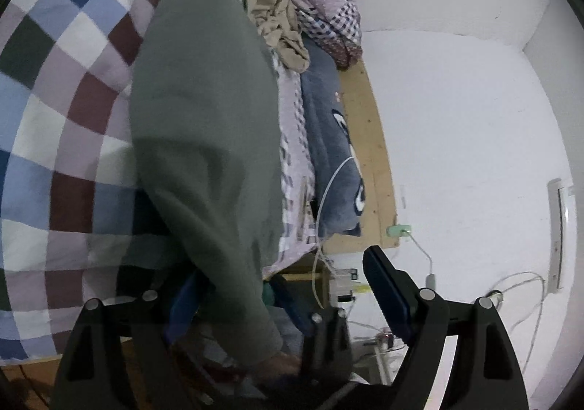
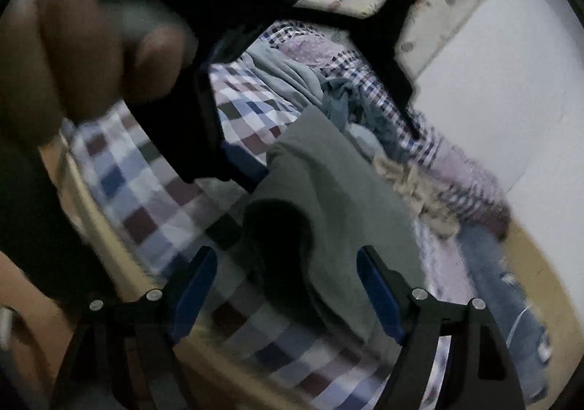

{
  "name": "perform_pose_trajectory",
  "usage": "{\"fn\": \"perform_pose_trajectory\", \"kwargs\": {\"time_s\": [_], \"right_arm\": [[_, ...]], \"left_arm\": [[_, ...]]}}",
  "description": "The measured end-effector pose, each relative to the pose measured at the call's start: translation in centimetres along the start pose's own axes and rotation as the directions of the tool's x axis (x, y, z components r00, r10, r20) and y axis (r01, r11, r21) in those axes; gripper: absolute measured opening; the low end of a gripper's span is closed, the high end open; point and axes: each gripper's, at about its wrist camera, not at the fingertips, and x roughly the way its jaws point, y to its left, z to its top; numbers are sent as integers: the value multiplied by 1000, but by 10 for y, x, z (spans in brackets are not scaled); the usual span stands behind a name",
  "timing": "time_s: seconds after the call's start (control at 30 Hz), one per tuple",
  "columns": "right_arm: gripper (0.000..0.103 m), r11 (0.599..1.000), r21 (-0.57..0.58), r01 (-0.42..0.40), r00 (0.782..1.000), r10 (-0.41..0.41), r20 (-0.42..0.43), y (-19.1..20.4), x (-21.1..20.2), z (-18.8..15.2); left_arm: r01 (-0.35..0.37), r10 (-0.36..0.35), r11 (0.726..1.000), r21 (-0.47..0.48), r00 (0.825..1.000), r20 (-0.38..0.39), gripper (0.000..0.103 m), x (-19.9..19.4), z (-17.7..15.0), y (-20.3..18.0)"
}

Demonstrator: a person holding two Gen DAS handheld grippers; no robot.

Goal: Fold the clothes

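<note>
We found both views dim, with a cool grey cast. In the left wrist view the white wall [image 1: 456, 118] was the brightest area and showed no glare; the green cloth [image 1: 204, 118] was soft and out of focus, dark along its lower folds. In the right wrist view motion blur smeared the checked quilt [image 2: 255, 111] and the hand [image 2: 73, 56], which lay close to the lens in deep shadow. Fisheye distortion bent the quilt's squares into arcs, and black vignetting cut all corners. We could not locate the light source.
</note>
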Motion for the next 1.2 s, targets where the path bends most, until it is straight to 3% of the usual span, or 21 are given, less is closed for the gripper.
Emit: {"fn": "perform_pose_trajectory", "kwargs": {"time_s": [0.23,0.27,0.3,0.47,0.53,0.67,0.83,0.93,1.0,1.2], "right_arm": [[76,995,-4,101,995,-101,-5,-11,39,13],[55,995,3,103,994,-103,-21,-15,46,14],[26,996,18,86,996,-86,-36,-20,52,14],[12,994,111,12,999,-9,-33,-43,56,18],[10,988,155,-5,1000,8,-19,-52,51,20],[9,970,239,-39,999,39,5,-70,42,22],[9,940,334,-70,997,71,10,-94,42,20],[9,918,386,-89,996,86,25,-105,40,18],[9,899,425,-108,994,101,38,-114,39,19],[9,888,434,-150,989,136,65,-114,29,23]], "left_arm": [[19,-19,1000,-2,1000,-11,86,2,6,-4],[23,-23,1000,-3,1000,-11,86,3,7,-4],[24,-24,1000,-1,1000,-8,86,3,8,-5],[-33,32,999,30,999,41,86,-7,23,-9],[-65,63,997,36,996,56,86,-9,32,-10],[-23,23,999,29,1000,-2,86,4,52,-9],[-24,28,998,53,997,-76,86,13,56,-21],[-135,142,988,74,985,-97,86,8,50,-20],[-237,242,969,72,968,-71,86,2,49,-11],[-164,161,986,27,983,87,86,-9,75,-5]]}}
